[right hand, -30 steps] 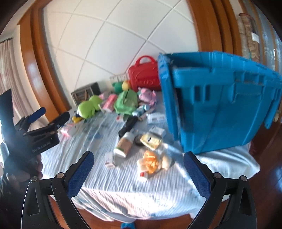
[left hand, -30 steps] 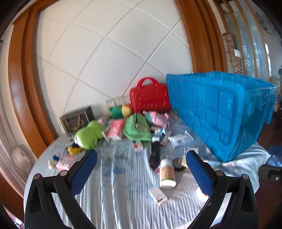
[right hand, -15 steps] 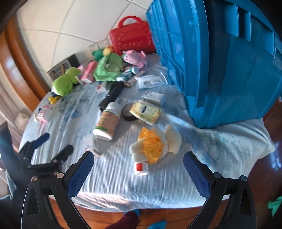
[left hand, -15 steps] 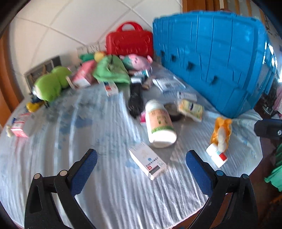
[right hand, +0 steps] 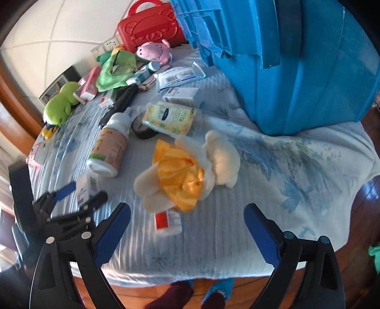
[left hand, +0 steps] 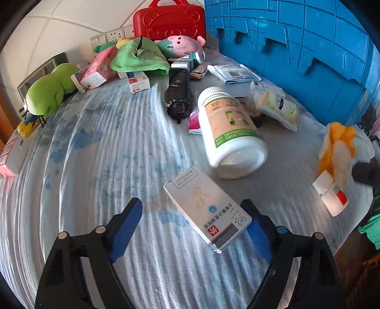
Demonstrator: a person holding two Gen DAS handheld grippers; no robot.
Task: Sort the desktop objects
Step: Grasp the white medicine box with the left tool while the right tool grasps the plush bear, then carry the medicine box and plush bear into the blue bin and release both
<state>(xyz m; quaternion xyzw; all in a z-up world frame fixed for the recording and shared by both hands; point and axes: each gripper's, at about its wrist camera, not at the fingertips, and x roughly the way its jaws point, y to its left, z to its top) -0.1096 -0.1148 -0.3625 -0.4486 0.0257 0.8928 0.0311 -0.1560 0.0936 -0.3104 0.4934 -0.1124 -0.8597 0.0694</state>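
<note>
A white medicine box (left hand: 209,206) lies flat on the striped cloth between the fingers of my left gripper (left hand: 193,214), which is open around it; the same box shows in the right wrist view (right hand: 86,185). Beyond it lies a white pill bottle (left hand: 228,128) on its side. My right gripper (right hand: 187,216) is open and empty, low over the table's front edge, just short of a cream plush toy with an orange cloth (right hand: 187,166) and a small red and white box (right hand: 167,221).
A big blue crate (right hand: 296,59) stands at the right. Behind are a red case (left hand: 168,21), a pink pig plush (left hand: 182,46), a green cloth (left hand: 137,57), a green plush (left hand: 49,88), a black roll (left hand: 178,95), wipes packs (right hand: 173,116) and small boxes.
Both grippers have dropped and moved in toward the table. The left one has closed in on the white medicine box, which now lies between its open fingers.
</note>
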